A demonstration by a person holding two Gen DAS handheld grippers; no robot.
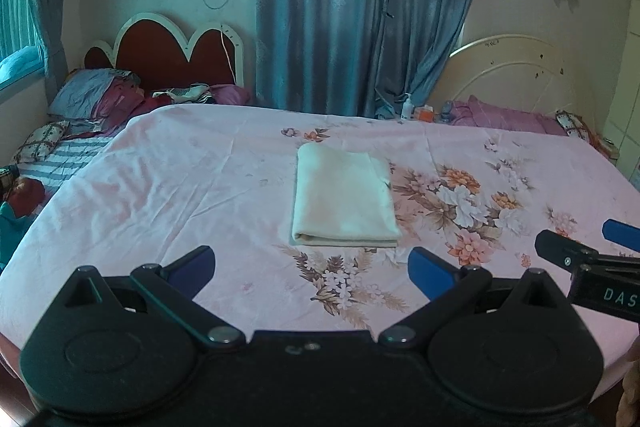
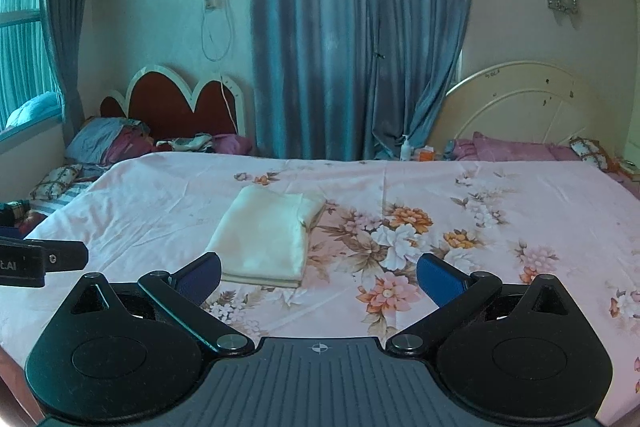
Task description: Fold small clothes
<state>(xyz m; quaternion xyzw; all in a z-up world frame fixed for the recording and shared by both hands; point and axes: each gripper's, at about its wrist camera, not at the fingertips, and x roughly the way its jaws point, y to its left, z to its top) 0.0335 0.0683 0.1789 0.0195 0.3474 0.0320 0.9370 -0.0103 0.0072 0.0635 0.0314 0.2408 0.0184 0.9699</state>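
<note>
Both tongs hover tilted down over the bed, left tongs and right tongs spread wide and empty, the folded cloth lying just beyond them.

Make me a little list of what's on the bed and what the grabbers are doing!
garment: cream folded cloth, lying flat, folded into a neat rectangle
surface: pink floral bedsheet
left gripper: jaws wide open, empty, above the sheet, short of the cloth
right gripper: jaws wide open, empty
touching cloth: neither gripper
</note>
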